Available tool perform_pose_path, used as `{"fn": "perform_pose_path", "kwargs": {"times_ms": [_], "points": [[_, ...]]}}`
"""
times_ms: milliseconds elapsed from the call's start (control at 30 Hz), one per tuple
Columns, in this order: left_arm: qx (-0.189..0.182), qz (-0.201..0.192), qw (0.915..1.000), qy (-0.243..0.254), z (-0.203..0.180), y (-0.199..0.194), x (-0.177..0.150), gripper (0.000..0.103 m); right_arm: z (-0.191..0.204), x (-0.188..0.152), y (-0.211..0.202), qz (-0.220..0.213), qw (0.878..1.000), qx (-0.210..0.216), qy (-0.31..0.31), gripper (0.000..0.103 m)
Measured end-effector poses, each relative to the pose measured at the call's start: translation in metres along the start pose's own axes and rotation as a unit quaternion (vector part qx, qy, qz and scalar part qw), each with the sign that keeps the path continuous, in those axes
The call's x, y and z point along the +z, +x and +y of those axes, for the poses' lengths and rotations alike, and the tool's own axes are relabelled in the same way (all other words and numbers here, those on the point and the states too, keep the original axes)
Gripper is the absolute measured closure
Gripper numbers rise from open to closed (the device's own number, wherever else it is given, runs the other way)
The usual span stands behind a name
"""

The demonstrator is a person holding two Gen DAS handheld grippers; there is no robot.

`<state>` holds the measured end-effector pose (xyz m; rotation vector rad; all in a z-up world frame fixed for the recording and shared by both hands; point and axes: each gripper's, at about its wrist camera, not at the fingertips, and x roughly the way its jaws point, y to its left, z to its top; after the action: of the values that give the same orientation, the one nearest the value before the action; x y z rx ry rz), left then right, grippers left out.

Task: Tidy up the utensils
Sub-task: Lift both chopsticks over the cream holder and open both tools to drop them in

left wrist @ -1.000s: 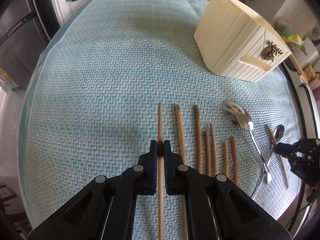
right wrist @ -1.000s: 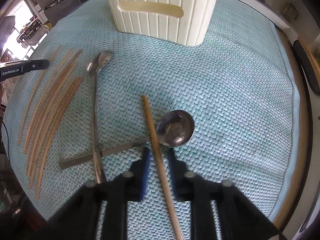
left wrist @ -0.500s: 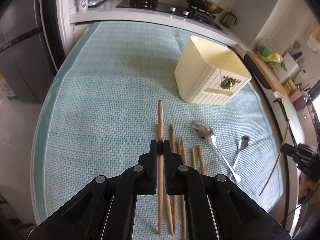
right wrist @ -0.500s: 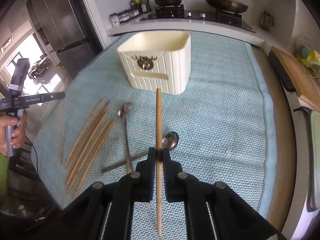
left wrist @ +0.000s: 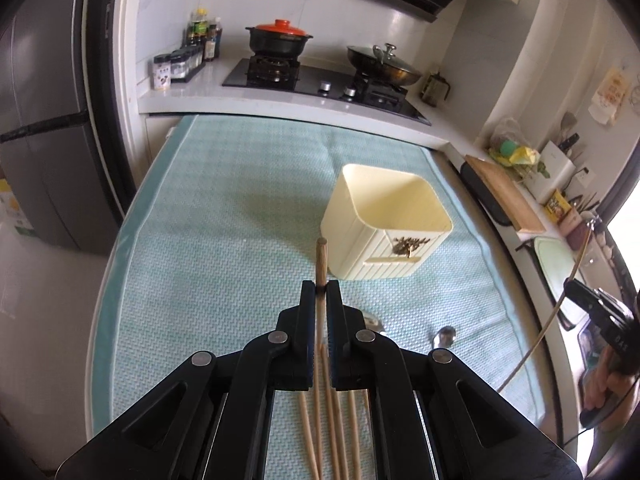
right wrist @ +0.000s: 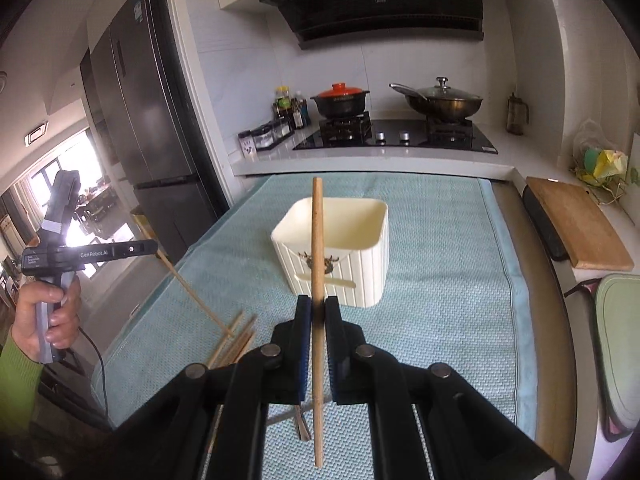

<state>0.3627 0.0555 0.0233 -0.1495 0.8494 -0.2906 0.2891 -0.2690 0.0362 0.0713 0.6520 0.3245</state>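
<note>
My left gripper [left wrist: 321, 290] is shut on a wooden chopstick [left wrist: 321, 260] and holds it high above the teal mat, pointing at the cream utensil holder [left wrist: 386, 222]. My right gripper [right wrist: 317, 306] is shut on another wooden chopstick [right wrist: 317, 240], held up in front of the same holder [right wrist: 340, 248]. Several loose chopsticks [left wrist: 332, 420] lie on the mat below the left gripper; they also show in the right wrist view [right wrist: 236, 340]. A spoon bowl [left wrist: 444, 336] lies to their right. The left gripper also shows in the right wrist view [right wrist: 154, 246].
The teal mat [left wrist: 224, 240] covers the counter. A stove with a red-lidded pot [left wrist: 280, 38] and a wok [left wrist: 384, 66] stands at the back. A wooden cutting board [right wrist: 576, 224] lies at the right. A fridge [right wrist: 136, 120] stands at the left.
Both grippers have risen well above the mat, each with its chopstick, and tilted up so the kitchen behind comes into view. The right gripper closed on its chopstick a second ago.
</note>
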Motion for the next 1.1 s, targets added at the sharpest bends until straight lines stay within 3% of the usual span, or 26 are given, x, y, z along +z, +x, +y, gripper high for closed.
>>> {"fn": "perform_pose_path", "kwargs": {"times_ms": [233,667,900,1100], "points": [[-0.012,-0.015,0.9998,0.009,-0.016,-0.008,0.034,0.1,-0.001,0.04,0.007,-0.04,0.999,0.002,0.01,0.096],[-0.025,-0.073,0.9958,0.05,-0.066,-0.036,0.145,0.1,-0.018,0.13,0.044,-0.122,0.992,-0.01,0.027,0.096],[-0.005,-0.071,0.9954,0.065,-0.092,0.027,0.169,0.1,-0.027,0.156,0.092,-0.156,0.988,-0.01,0.003,0.096],[-0.008,-0.026,0.9973,0.068,-0.095,0.099,0.158,0.1,-0.029,0.148,0.148,-0.14,0.989,-0.021,-0.032,0.096]]}}
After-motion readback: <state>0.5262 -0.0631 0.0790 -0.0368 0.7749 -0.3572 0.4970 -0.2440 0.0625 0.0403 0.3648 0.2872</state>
